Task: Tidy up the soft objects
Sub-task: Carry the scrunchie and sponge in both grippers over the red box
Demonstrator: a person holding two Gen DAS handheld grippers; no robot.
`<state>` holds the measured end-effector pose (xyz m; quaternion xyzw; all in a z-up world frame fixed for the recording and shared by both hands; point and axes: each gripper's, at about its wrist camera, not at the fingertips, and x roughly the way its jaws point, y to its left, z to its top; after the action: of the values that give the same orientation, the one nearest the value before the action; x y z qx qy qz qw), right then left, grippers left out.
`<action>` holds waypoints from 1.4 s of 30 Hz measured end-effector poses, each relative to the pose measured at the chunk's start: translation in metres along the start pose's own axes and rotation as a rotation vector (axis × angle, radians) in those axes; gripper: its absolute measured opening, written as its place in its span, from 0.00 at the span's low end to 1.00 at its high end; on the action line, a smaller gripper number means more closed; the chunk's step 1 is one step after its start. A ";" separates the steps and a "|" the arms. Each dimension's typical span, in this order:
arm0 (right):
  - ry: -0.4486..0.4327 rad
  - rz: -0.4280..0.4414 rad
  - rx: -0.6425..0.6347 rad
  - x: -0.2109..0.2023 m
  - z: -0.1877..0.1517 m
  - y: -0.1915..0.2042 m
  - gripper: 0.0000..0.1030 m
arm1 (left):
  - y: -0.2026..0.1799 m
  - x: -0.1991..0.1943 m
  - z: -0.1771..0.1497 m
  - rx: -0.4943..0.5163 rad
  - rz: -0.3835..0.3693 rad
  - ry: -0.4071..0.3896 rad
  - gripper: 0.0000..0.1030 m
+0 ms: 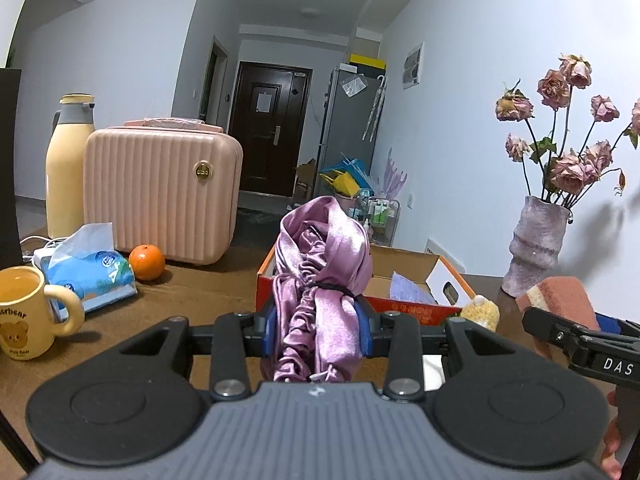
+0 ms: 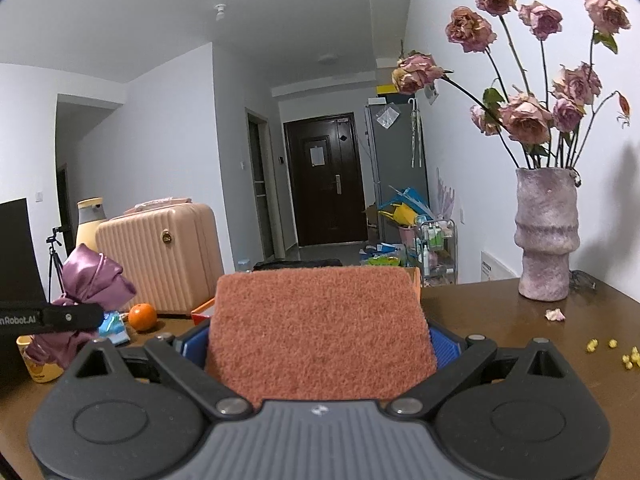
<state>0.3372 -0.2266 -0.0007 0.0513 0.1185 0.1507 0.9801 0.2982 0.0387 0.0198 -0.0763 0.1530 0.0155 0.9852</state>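
I am clenching a purple satin bonnet (image 1: 320, 280) in my left gripper (image 1: 318, 332) and a rust-coloured scouring sponge (image 2: 320, 328) in my right gripper (image 2: 320, 344), both lifted before the orange cardboard box (image 1: 404, 304); brown wooden table (image 2: 500, 320) lying open rightward, a pink ribbed case (image 1: 160, 192) standing left.

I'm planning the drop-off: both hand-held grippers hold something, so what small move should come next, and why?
Probably carry the left hand-held gripper forward over the open cardboard box just beyond it: its jaws pinch the purple satin cloth in the air, while the right hand-held gripper clamps the sponge.
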 end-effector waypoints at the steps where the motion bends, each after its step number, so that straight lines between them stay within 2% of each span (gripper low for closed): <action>1: -0.003 0.000 -0.005 0.003 0.002 0.000 0.97 | 0.001 0.003 0.002 -0.002 0.001 -0.001 0.37; 19: 0.014 0.027 -0.045 0.066 0.011 -0.001 0.97 | 0.022 0.058 0.016 -0.004 0.053 0.034 0.37; 42: 0.017 0.005 -0.066 0.117 0.026 -0.004 0.97 | 0.012 0.113 0.041 0.051 0.031 -0.022 0.37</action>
<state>0.4535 -0.1959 -0.0019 0.0181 0.1216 0.1574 0.9799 0.4179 0.0577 0.0225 -0.0485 0.1439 0.0275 0.9880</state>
